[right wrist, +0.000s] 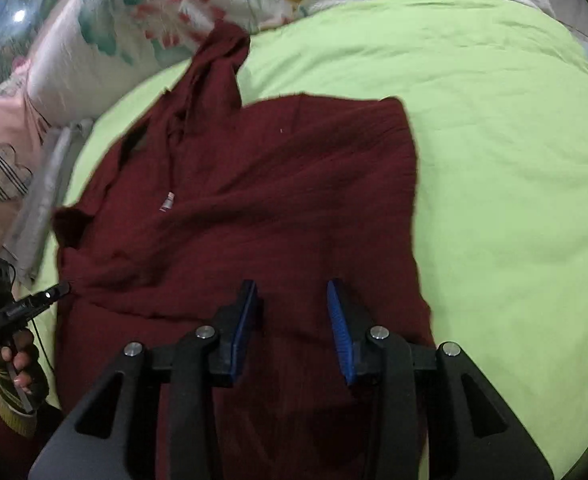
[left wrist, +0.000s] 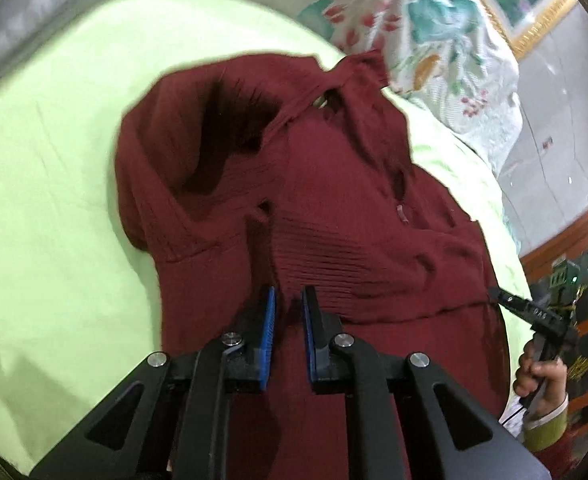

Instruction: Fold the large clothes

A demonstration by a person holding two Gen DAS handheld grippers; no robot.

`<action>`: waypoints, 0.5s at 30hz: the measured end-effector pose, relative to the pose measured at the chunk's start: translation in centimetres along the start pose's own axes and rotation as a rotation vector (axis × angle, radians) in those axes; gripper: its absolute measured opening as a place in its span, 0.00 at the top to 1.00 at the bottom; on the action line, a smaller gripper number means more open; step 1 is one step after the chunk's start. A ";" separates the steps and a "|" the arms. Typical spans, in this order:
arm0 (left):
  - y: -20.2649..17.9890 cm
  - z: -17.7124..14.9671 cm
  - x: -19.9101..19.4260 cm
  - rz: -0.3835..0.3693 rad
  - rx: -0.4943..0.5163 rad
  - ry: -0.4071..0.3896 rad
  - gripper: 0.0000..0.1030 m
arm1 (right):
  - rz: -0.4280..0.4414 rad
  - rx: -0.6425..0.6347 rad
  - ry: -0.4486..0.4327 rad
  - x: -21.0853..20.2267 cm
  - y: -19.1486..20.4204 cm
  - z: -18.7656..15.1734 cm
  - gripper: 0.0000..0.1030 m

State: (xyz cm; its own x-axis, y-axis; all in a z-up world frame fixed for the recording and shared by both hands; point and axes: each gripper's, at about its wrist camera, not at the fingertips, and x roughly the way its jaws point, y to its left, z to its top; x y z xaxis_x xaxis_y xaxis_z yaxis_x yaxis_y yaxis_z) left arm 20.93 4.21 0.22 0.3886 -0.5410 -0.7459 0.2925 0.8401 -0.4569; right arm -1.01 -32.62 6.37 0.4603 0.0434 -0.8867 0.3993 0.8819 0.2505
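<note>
Between my left gripper's (left wrist: 288, 300) blue pads I see a narrow gap with the dark red sweater (left wrist: 294, 184) rising into it; a ridge of knit seems to sit in that gap, but I cannot tell whether the pads actually pinch it. My right gripper (right wrist: 291, 292) has its jaws spread apart, hovering over the sweater's (right wrist: 253, 208) lower body with nothing between them.

Seen from the right wrist, the left gripper (right wrist: 59, 288) has its tip touching the sweater's left edge, and the left hand (right wrist: 17, 364) wraps its grip. Seen from the left wrist, the right gripper's tip (left wrist: 498, 294) meets the opposite edge, with the right hand (left wrist: 538, 376) below.

The sweater is a soft knit with fine horizontal ribbing across its middle and a small pale label near the neckline. It lies crumpled and partly doubled over, one sleeve trailing toward the far pillows, with deep shadowed folds near the collar.

Under it spreads a smooth light green bedsheet (right wrist: 494, 160), lightly creased. Beyond that lies a quilted white cover with a floral print (left wrist: 434, 20) in red and teal, and a grey pillow (left wrist: 25, 12) sits at the far corner.
</note>
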 end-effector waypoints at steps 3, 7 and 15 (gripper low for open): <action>-1.8 2.6 -1.4 0.043 0.039 -0.059 0.55 | 0.048 0.040 -0.035 -1.6 -0.4 -0.5 0.64; -4.4 8.0 -0.9 0.107 0.102 -0.152 0.28 | 0.124 0.059 -0.060 -2.0 1.3 -0.6 0.64; 0.1 20.9 4.4 0.165 0.045 -0.096 0.26 | 0.172 0.058 -0.036 -1.2 3.3 -1.0 0.58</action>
State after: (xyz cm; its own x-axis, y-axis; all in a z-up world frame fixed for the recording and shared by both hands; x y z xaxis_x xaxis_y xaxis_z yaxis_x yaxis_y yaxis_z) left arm 40.90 1.06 6.96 0.5152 -0.3991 -0.7585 0.2560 0.9162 -0.3082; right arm -1.03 -29.24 7.86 0.5538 0.1736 -0.8144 0.3569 0.8341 0.4205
